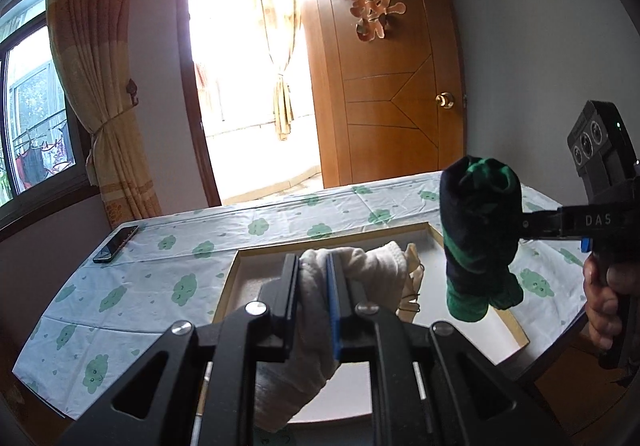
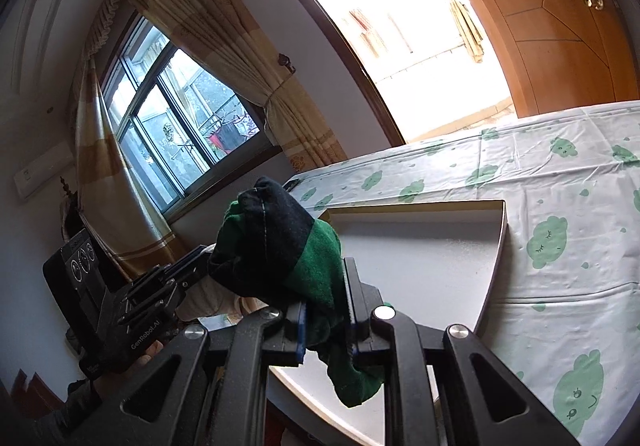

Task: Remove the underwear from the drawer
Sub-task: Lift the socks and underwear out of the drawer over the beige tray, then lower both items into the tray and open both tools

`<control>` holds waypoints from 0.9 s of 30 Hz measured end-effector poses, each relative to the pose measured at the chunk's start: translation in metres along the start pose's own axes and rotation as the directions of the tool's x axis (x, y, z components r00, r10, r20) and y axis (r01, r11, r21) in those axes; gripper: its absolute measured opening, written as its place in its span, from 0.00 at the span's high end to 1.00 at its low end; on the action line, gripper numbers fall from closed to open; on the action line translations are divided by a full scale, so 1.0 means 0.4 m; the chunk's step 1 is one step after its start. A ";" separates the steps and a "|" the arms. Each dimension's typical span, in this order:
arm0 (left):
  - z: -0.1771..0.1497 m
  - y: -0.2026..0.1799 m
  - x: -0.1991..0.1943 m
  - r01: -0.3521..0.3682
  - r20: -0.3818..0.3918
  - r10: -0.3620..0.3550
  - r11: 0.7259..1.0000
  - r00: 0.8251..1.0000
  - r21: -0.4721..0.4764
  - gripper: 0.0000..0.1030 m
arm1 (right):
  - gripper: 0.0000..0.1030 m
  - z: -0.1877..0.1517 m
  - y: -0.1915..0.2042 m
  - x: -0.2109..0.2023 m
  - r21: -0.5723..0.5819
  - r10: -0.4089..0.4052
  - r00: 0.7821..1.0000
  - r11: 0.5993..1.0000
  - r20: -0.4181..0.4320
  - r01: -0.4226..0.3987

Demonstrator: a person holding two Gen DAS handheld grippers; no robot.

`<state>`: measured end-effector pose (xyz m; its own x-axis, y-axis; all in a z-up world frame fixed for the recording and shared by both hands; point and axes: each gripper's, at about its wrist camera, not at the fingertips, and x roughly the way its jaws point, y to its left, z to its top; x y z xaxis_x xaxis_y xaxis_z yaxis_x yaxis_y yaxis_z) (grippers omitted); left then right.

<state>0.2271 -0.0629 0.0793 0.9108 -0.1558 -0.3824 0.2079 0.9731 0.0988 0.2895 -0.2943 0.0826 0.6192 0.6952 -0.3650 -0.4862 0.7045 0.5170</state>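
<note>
My left gripper [image 1: 314, 278] is shut on a white cloth garment [image 1: 360, 266], which bulges past the fingers above the drawer. The drawer [image 1: 240, 258] is a shallow white box with a pale wood rim, lying on a surface with a cloud-print cover. To the right, my right gripper [image 1: 524, 226] is shut on a rolled dark navy and green garment [image 1: 480, 238], held up over the drawer's right side. In the right wrist view the same green garment [image 2: 280, 242] sits between the right gripper's [image 2: 326, 310] fingers over the drawer [image 2: 496, 246]. The left gripper's body [image 2: 132, 298] shows at the left, its tips hidden.
A phone [image 1: 116, 244] lies on the cloud-print cover [image 1: 160, 286] at the far left. A pale item with a thin dark cord [image 1: 414, 274] lies inside the drawer. Beyond stand an open wooden door [image 1: 392, 86], a bright doorway, a window and curtains [image 1: 92, 86].
</note>
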 end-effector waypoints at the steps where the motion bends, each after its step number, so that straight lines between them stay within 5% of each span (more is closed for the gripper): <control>1: 0.007 0.002 0.010 -0.002 -0.002 0.002 1.000 1.000 -0.003 0.89 | 0.84 0.009 -0.009 0.010 0.011 -0.006 1.000 1.000 -0.008 0.006; 15: 0.071 -0.013 0.196 -0.033 -0.082 0.026 0.996 0.996 -0.077 0.89 | 0.84 0.069 -0.181 0.135 0.311 -0.004 0.992 0.949 -0.126 0.043; 27: 0.081 -0.075 0.326 -0.038 -0.152 0.016 0.989 0.988 -0.142 0.89 | 0.84 0.107 -0.187 0.205 0.091 -0.309 0.939 0.941 -0.148 0.324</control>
<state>0.3512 -0.1178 0.0562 0.8492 -0.1121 -0.5160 0.1201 0.9926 -0.0180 0.4029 -0.2962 0.0473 0.6406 0.4563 -0.6177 -0.2006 0.8758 0.4390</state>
